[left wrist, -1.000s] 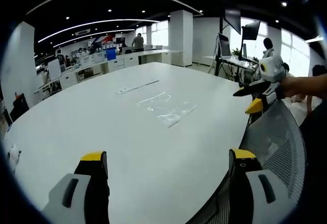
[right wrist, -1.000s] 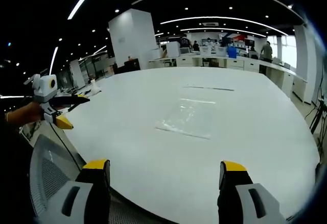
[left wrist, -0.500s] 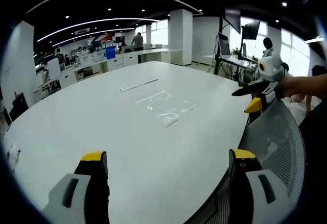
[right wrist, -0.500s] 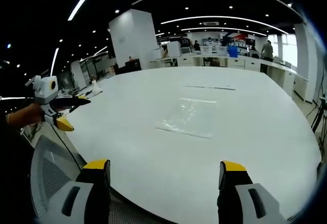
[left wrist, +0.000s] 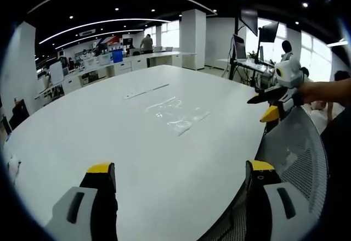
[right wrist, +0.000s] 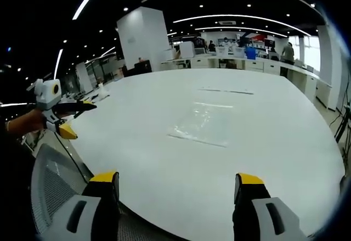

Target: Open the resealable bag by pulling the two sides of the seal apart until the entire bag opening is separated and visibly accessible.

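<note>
A: Status?
B: Not started, by my read. Resealable bag (left wrist: 176, 116) lies flat mid-counter (left wrist: 82, 142), seal looks untouched.
A: Claws?
B: Left claw (left wrist: 178, 175) spread, empty. Right claw (right wrist: 178, 181) spread, empty. Both hang at the counter's near edge, well apart from the bag.
A: Left to do?
B: Everything: reach, pinch both sides, pull apart.

Resealable bag (left wrist: 178, 116) (right wrist: 199, 123): flat on tabletop (left wrist: 82, 136) (right wrist: 285, 136), mid-surface. Strip (left wrist: 146, 91) (right wrist: 226, 91): beyond bag. Mesh chair (left wrist: 299, 158) (right wrist: 52, 183): at near edge.
</note>
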Demonstrator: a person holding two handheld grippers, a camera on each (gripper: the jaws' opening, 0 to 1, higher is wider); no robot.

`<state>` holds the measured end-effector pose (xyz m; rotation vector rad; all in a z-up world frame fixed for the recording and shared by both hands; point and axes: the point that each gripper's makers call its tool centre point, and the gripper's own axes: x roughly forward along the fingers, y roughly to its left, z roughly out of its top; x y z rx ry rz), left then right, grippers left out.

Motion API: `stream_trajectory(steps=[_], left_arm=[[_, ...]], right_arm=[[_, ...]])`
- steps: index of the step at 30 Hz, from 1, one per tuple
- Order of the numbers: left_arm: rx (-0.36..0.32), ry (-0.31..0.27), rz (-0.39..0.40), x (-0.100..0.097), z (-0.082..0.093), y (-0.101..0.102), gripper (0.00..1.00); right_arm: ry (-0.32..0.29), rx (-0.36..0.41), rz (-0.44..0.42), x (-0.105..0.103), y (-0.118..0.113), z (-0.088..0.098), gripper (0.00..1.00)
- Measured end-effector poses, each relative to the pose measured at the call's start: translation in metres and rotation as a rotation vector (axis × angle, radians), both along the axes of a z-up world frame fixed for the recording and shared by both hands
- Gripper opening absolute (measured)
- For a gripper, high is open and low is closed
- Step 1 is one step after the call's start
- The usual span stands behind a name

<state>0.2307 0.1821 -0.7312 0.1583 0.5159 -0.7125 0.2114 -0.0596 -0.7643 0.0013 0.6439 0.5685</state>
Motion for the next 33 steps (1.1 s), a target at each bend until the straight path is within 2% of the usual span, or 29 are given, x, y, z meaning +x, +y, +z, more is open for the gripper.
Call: stream_trajectory(steps=[13, 18, 33], left_arm=[[-0.004, 0.019, 0.000, 0.003, -0.005, 0.000, 0.97], [-0.005, 0.030, -0.005, 0.003, -0.008, -0.001, 0.97], [-0.024, 0.039, -0.005, 0.007, -0.009, -0.006, 0.96]], right_arm=[[0.008, 0.006, 0.002, 0.006, 0.002, -0.003, 0.86], [0.016, -0.013, 0.026, 0.010, 0.005, -0.006, 0.85], [-0.012, -0.037, 0.121, 0.042, 0.025, -0.003, 0.80]])
